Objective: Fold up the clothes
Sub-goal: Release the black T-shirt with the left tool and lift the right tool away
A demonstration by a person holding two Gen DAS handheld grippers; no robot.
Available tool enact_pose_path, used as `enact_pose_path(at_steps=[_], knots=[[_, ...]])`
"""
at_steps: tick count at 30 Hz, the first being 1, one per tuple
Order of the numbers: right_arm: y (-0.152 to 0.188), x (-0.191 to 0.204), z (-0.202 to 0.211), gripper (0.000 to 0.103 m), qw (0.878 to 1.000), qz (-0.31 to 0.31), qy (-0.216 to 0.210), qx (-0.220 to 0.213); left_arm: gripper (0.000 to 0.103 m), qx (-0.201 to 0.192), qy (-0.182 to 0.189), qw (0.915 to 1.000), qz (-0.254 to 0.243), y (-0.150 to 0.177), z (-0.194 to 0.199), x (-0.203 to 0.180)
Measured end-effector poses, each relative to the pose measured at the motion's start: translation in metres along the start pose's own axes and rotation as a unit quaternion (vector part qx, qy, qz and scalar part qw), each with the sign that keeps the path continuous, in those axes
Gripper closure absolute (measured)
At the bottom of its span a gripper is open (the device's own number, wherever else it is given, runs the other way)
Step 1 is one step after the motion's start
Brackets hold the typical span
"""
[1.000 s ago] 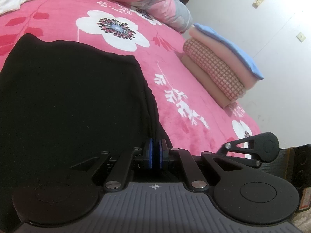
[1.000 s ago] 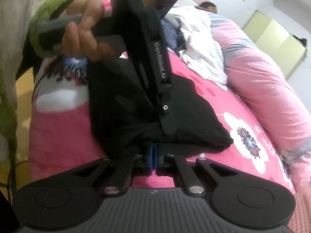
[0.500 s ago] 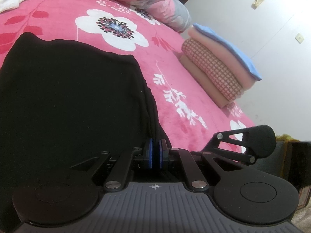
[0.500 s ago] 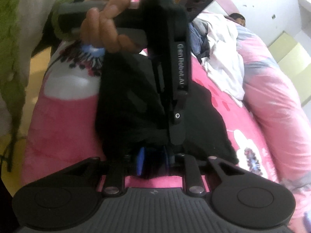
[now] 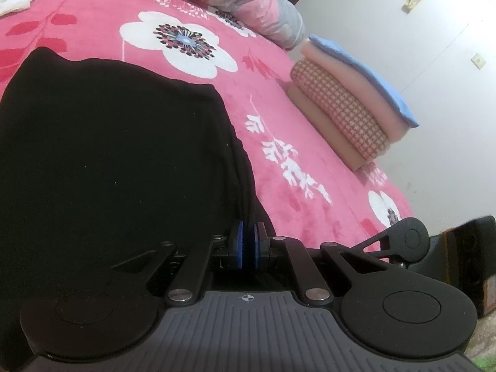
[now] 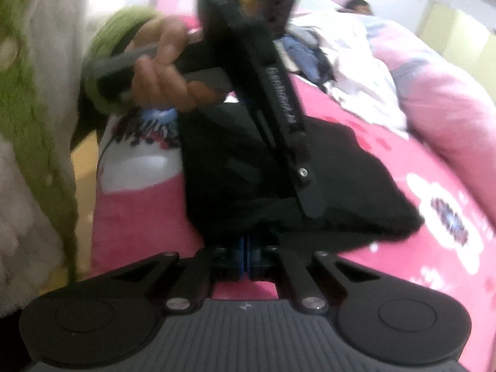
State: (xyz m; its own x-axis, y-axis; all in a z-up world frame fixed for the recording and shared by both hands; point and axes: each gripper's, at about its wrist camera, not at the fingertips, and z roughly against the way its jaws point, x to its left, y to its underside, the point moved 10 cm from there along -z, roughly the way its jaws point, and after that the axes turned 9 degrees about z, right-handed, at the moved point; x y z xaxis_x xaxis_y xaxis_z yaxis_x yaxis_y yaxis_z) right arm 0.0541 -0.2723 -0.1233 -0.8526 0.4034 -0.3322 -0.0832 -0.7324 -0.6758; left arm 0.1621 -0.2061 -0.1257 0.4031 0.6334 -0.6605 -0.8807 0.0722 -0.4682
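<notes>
A black garment lies folded on the pink flowered bedspread. My left gripper is shut, its blue pads pinching the garment's right folded edge. In the right wrist view the same garment spreads ahead of my right gripper. Its jaws are closing, with the blue pads pressed together on the garment's near hem. A hand in a green and white sleeve holds the left gripper's body over the cloth. The right gripper's linkage shows at the left view's lower right.
A stack of folded clothes topped with blue sits near the bed's right edge by a white wall. Loose white and blue clothes and a pink quilt lie at the far side. A person lies there.
The right gripper's pads stood apart around the hem half a second ago and have come together on it; its view has rolled slightly. The left gripper and the garment kept still.
</notes>
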Motion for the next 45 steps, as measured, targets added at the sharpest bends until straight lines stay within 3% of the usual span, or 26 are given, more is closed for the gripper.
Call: enact_pose_path(at_steps=[5, 10, 12, 15, 18, 23, 29, 34, 38, 41, 43, 45], knots=[[0.007, -0.015, 0.029, 0.102, 0.996, -0.082, 0.013, -0.028, 0.098, -0.001, -0.001, 1.0000, -0.001, 0.000, 0.000, 0.000], [0.008, -0.044, 0.039, 0.102, 0.983, -0.163, 0.038, -0.073, 0.098, -0.003, -0.004, 1.0000, 0.000, 0.000, 0.000, -0.001], [0.007, -0.046, 0.027, 0.102, 0.983, -0.164, 0.036, -0.070, 0.098, -0.003, -0.005, 1.0000, -0.001, 0.000, 0.000, -0.002], [0.013, -0.026, 0.007, 0.102, 0.991, -0.131, 0.025, -0.028, 0.098, -0.001, -0.006, 1.0000, -0.001, 0.001, -0.001, -0.001], [0.016, -0.014, 0.008, 0.102, 0.993, -0.119, 0.023, -0.009, 0.098, 0.000, -0.005, 1.0000, 0.001, 0.001, -0.003, -0.001], [0.023, -0.007, 0.024, 0.102, 0.989, -0.143, 0.034, -0.008, 0.098, 0.000, -0.002, 1.0000, 0.004, 0.001, -0.004, 0.001], [0.015, -0.033, 0.033, 0.101, 0.981, -0.172, 0.082, -0.037, 0.098, -0.001, -0.005, 1.0000, 0.005, 0.001, -0.004, 0.001], [0.024, -0.017, 0.009, 0.098, 0.985, -0.154, 0.072, 0.002, 0.097, 0.000, -0.007, 1.0000, 0.004, 0.001, -0.004, 0.000], [0.031, -0.009, 0.021, 0.099, 0.981, -0.178, 0.077, 0.011, 0.097, -0.002, -0.005, 1.0000, 0.007, 0.001, -0.004, -0.001], [0.031, -0.008, 0.034, 0.099, 0.976, -0.196, 0.094, 0.007, 0.092, -0.004, 0.000, 0.9998, 0.019, -0.001, -0.003, 0.000], [0.027, -0.013, 0.038, 0.099, 0.973, -0.201, 0.109, -0.001, 0.077, -0.013, 0.008, 0.9993, 0.035, -0.003, 0.001, -0.001], [0.022, -0.020, 0.039, 0.099, 0.971, -0.206, 0.124, -0.011, 0.071, -0.029, 0.016, 0.9985, 0.043, -0.006, 0.010, -0.003]])
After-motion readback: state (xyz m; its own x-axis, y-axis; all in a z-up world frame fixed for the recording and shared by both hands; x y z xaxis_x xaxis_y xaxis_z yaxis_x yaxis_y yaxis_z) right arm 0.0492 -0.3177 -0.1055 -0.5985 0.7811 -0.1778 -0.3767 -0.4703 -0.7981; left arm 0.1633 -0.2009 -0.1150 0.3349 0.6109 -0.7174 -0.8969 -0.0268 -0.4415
